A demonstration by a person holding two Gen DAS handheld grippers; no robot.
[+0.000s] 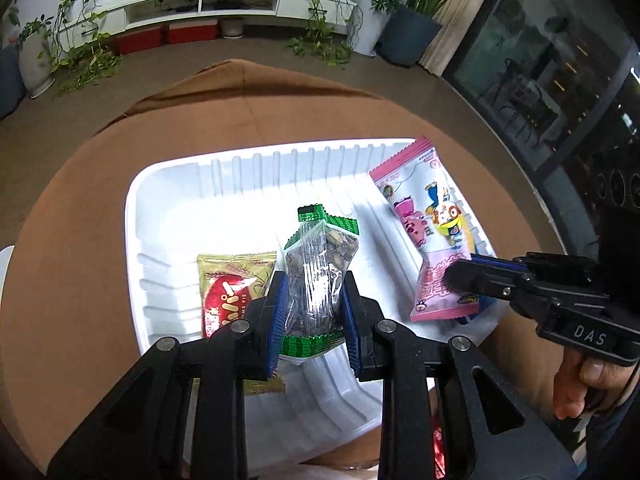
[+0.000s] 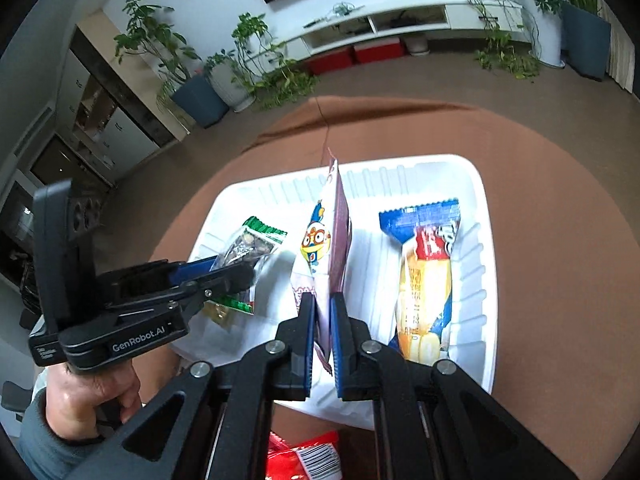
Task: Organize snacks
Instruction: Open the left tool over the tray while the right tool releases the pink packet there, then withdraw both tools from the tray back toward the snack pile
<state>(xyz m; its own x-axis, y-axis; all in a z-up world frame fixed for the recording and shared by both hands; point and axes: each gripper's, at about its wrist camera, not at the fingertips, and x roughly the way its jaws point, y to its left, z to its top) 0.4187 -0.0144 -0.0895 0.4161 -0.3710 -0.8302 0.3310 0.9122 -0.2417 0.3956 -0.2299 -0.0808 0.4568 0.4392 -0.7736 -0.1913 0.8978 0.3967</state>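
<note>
Left gripper [image 1: 312, 312] clamped on clear green-edged packet of dark nuts [image 1: 320, 264], held above left compartment of white ribbed plastic tray [image 1: 256, 168]; right gripper [image 2: 322, 336] pinched narrow on pink-and-white cartoon sachet [image 2: 326, 240], upright over central divider; gold-and-red pie wrapper [image 1: 228, 288] and blue-and-yellow biscuit pack [image 2: 428, 280] lying inside. Risks judged: thin sachet slipping from edge grip; release over divider leaving it straddling compartments; grippers close together, possible collision.
</note>
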